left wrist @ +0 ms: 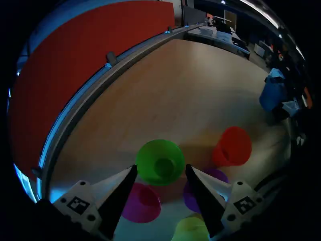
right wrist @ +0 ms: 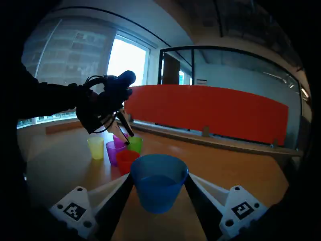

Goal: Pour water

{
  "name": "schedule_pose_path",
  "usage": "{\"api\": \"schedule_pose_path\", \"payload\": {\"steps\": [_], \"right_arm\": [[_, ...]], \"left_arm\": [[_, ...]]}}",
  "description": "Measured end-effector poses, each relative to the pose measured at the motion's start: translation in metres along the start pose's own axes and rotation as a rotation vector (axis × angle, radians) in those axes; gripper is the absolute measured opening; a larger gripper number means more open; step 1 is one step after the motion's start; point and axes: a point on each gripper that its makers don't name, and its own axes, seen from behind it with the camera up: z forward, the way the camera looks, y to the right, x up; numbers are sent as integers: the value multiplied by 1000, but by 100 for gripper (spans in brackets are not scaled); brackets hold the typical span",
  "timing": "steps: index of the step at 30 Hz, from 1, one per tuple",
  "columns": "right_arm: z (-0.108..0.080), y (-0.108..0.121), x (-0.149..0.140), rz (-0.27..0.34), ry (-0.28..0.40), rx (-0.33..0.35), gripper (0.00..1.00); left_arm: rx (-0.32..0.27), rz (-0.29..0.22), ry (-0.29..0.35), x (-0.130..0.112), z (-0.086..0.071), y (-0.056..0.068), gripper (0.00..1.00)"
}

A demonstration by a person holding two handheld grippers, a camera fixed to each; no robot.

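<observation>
My right gripper [right wrist: 158,176] is clamped with both fingers on the translucent blue plastic cup [right wrist: 159,195], which is upright and, I think, has water inside. My left gripper [left wrist: 160,168] has its fingers apart at both sides of the green plastic cup [left wrist: 154,154]; whether they press it I cannot tell. This cup stands on the wooden table [left wrist: 180,92] among other coloured cups [left wrist: 232,146] and looks empty to me. So the pouring is not begun: carrying over and tipping remain.

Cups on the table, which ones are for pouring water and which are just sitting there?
For the job: blue cup, held by the right gripper; green cup, between the fingers of the left gripper.
Probably just sitting: red cup, pink cup, purple cup, yellow cup.
</observation>
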Motion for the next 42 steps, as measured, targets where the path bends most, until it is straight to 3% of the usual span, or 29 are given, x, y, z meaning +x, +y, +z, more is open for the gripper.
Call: {"api": "schedule_pose_path", "payload": {"steps": [12, 42], "right_arm": [[0, 2, -1, 3, 4, -2, 90], [2, 5, -1, 1, 6, -5, 90]], "left_arm": [[-5, 56, -91, 3, 1, 3, 89], [-26, 77, -136, 8, 9, 3, 90]]}}
